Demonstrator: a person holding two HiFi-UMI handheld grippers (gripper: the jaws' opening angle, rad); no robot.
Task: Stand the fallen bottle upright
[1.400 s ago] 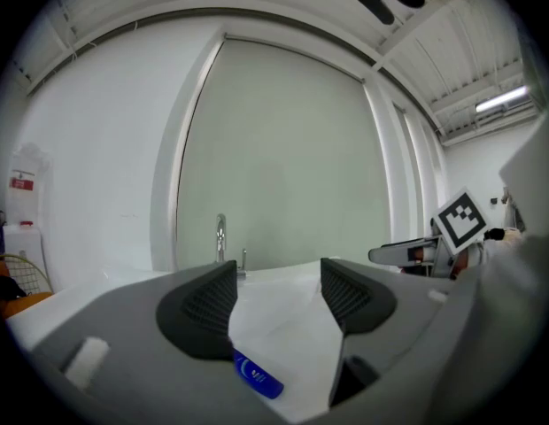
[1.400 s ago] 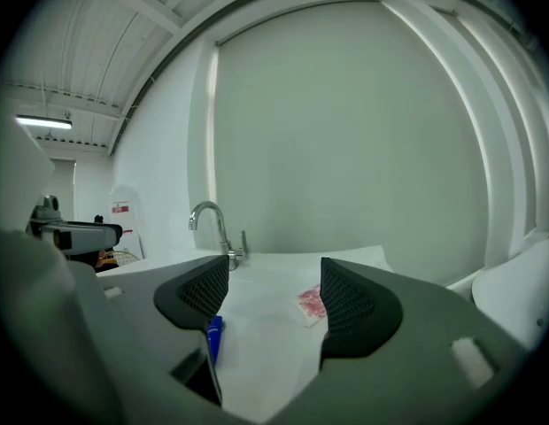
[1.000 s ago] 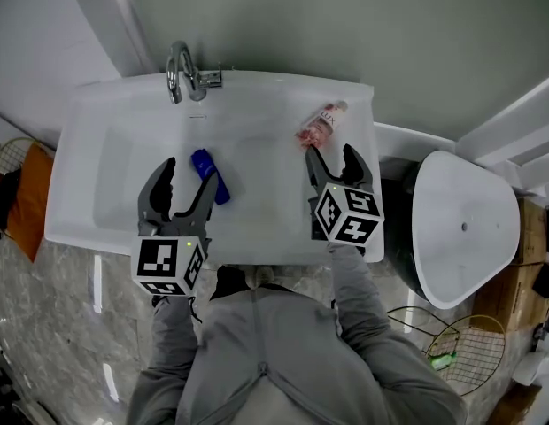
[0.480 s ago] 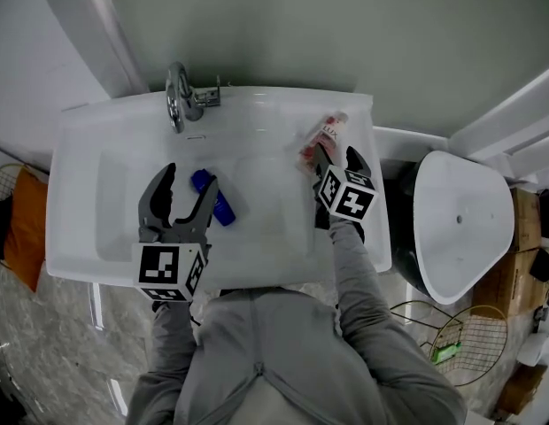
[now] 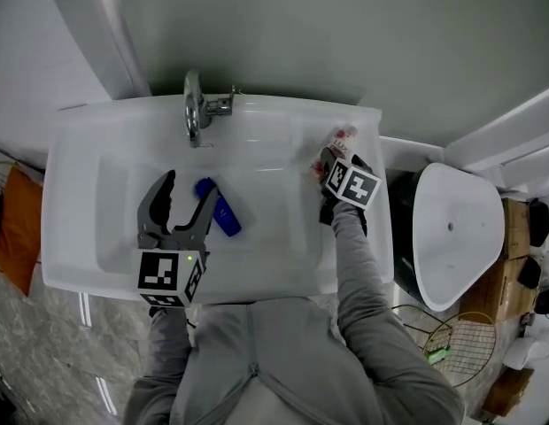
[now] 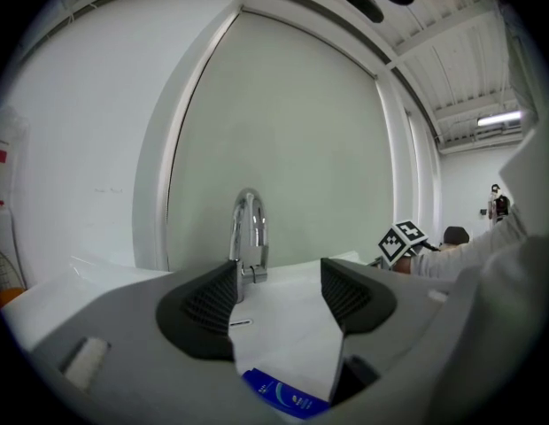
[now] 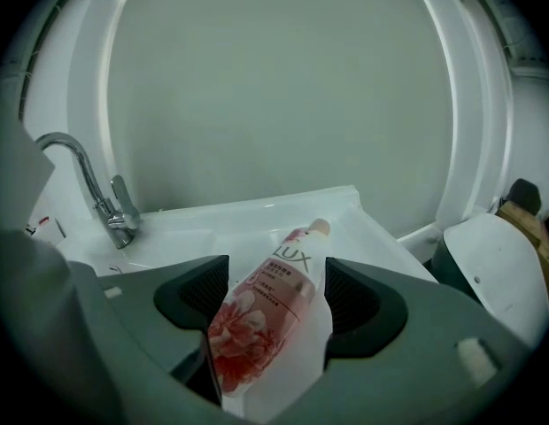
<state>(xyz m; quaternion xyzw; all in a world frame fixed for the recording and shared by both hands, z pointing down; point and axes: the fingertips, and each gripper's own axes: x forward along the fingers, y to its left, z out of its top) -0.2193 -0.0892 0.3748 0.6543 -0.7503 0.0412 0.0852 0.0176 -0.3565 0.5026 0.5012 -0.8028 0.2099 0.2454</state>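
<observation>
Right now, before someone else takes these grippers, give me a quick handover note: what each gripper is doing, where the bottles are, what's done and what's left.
Left hand-held gripper: open and empty, over the basin of the sink.
Blue bottle: lies on its side in the basin, close by the left gripper's jaws.
Right hand-held gripper: open, one jaw on each side of the pink bottle. A gap shows at one pad, so there is no grip yet.
Pink bottle: lying on the sink's right rim, cap toward the wall.
Done: nothing; neither bottle stands.
Left: close on the pink bottle, tip it upright, release. The blue one probably follows.
</observation>
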